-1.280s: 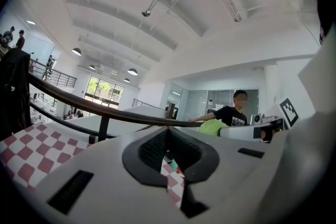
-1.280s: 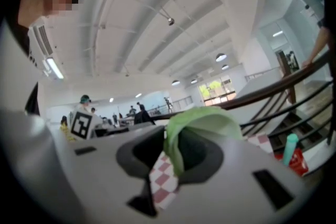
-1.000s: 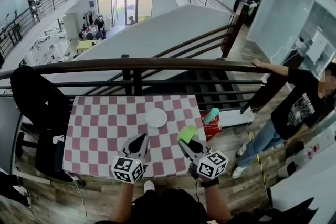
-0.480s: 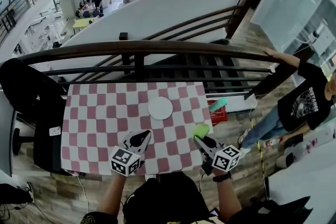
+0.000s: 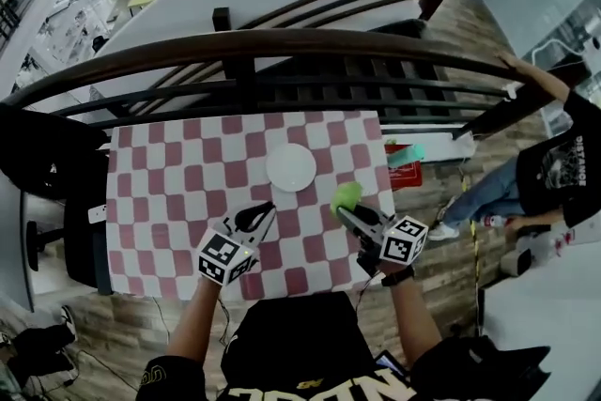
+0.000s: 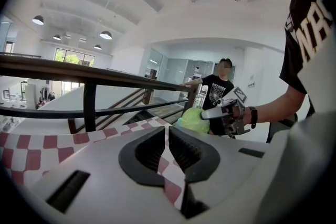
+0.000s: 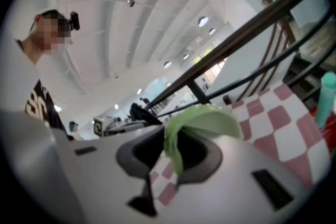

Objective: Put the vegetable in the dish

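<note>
A pale green leafy vegetable (image 5: 346, 195) is held above the right part of the checkered table, with my right gripper (image 5: 349, 215) shut on it. In the right gripper view the vegetable (image 7: 202, 123) fills the gap between the jaws. The white round dish (image 5: 291, 168) lies flat on the table, up and left of the vegetable. My left gripper (image 5: 262, 214) hovers over the table's near middle, jaws shut with nothing between them (image 6: 166, 150). In the left gripper view the vegetable (image 6: 195, 119) and the right gripper (image 6: 210, 114) show to the right.
The table has a red and white checkered cloth (image 5: 169, 192). A dark railing (image 5: 282, 47) runs along its far edge, with stairs beyond. A red box (image 5: 406, 174) with a teal bottle (image 5: 409, 154) sits off the right edge. A person (image 5: 545, 174) stands at the right. A black chair (image 5: 47, 183) is at the left.
The head view has tilted further down, so the table sits higher and larger. Both grippers keep their places over the near table; the right one still holds the vegetable.
</note>
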A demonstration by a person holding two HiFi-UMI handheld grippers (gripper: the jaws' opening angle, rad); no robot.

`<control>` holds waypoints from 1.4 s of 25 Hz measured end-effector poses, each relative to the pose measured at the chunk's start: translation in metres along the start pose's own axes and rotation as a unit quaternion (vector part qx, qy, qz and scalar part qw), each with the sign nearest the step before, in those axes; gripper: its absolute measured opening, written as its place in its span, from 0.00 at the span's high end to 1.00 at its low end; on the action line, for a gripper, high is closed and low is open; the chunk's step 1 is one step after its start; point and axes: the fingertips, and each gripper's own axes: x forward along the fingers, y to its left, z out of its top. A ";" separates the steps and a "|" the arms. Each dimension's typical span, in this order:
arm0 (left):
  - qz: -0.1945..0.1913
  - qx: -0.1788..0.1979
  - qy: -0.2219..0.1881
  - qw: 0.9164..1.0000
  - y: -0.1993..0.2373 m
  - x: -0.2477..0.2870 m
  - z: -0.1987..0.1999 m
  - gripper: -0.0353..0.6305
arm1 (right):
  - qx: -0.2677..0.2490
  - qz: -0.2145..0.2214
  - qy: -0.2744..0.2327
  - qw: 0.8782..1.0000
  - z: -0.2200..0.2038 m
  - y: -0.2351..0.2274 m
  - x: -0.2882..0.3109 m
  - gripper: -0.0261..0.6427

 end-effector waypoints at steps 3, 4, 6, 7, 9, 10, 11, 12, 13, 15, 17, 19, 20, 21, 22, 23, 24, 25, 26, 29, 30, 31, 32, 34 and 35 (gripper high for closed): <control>-0.081 0.007 0.026 0.996 -0.013 0.017 -0.003 0.73 | 0.062 0.086 -0.020 0.994 0.005 0.007 0.022 0.84; -0.111 0.011 0.034 0.993 -0.019 0.022 -0.004 0.62 | 0.079 0.116 -0.026 0.990 0.007 0.011 0.028 0.84; -0.156 0.021 0.047 0.986 -0.026 0.030 -0.005 0.44 | 0.105 0.174 -0.032 0.979 0.008 0.017 0.039 0.84; -0.170 0.026 0.050 0.984 -0.027 0.034 -0.004 0.38 | 0.117 0.202 -0.033 0.972 0.008 0.020 0.044 0.84; -0.181 0.041 0.046 0.981 -0.024 0.043 0.003 0.29 | 0.143 0.260 -0.034 0.954 0.012 0.025 0.052 0.84; -0.184 0.049 0.042 0.981 -0.022 0.048 0.007 0.24 | 0.160 0.288 -0.037 0.944 0.015 0.027 0.056 0.84; -0.187 0.057 0.037 0.980 -0.020 0.053 0.012 0.17 | 0.179 0.313 -0.041 0.932 0.019 0.028 0.060 0.84; -0.192 0.065 0.036 0.979 -0.017 0.058 0.015 0.11 | 0.200 0.333 -0.046 0.920 0.023 0.027 0.064 0.84; -0.196 0.074 0.039 0.977 -0.014 0.063 0.016 0.10 | 0.220 0.349 -0.052 0.909 0.028 0.024 0.068 0.84; -0.199 0.090 0.051 0.974 -0.006 0.074 0.015 0.10 | 0.247 0.374 -0.063 0.892 0.037 0.021 0.077 0.84; -0.199 0.099 0.054 0.973 0.002 0.082 0.014 0.10 | 0.262 0.396 -0.069 0.877 0.043 0.021 0.083 0.84; -0.201 0.089 0.045 0.975 0.009 0.089 0.018 0.10 | 0.275 0.415 -0.070 0.864 0.044 0.018 0.088 0.84; -0.202 0.076 0.041 0.976 0.013 0.091 0.019 0.10 | 0.281 0.425 -0.069 0.858 0.043 0.016 0.090 0.84; -0.204 0.061 0.039 0.976 0.016 0.094 0.019 0.10 | 0.285 0.435 -0.067 0.852 0.043 0.016 0.092 0.84; -0.208 0.048 0.038 0.976 0.019 0.096 0.019 0.10 | 0.287 0.446 -0.065 0.845 0.042 0.017 0.094 0.84; -0.214 0.039 0.038 0.975 0.019 0.097 0.018 0.10 | 0.288 0.456 -0.062 0.840 0.042 0.019 0.096 0.84; -0.223 0.033 0.038 0.973 0.018 0.097 0.018 0.11 | 0.286 0.464 -0.057 0.836 0.041 0.021 0.097 0.84; -0.233 0.030 0.039 0.971 0.015 0.097 0.017 0.11 | 0.281 0.472 -0.052 0.834 0.039 0.024 0.098 0.84; -0.243 0.030 0.040 0.969 0.013 0.096 0.017 0.13 | 0.275 0.478 -0.048 0.833 0.037 0.026 0.099 0.84; -0.245 0.039 0.052 0.967 0.015 0.099 0.015 0.17 | 0.262 0.484 -0.042 0.834 0.034 0.023 0.103 0.84; -0.238 0.040 0.059 0.969 0.019 0.101 0.013 0.17 | 0.260 0.478 -0.043 0.838 0.034 0.019 0.106 0.84; -0.230 0.039 0.066 0.970 0.023 0.103 0.010 0.18 | 0.259 0.467 -0.042 0.845 0.033 0.015 0.109 0.84; -0.222 0.037 0.074 0.972 0.027 0.104 0.005 0.18 | 0.258 0.453 -0.037 0.853 0.031 0.010 0.112 0.84; -0.206 0.035 0.092 0.973 0.034 0.106 -0.005 0.18 | 0.251 0.422 -0.013 0.871 0.023 0.002 0.119 0.83; -0.200 0.037 0.102 0.974 0.036 0.107 -0.010 0.18 | 0.244 0.407 0.003 0.881 0.018 -0.002 0.121 0.82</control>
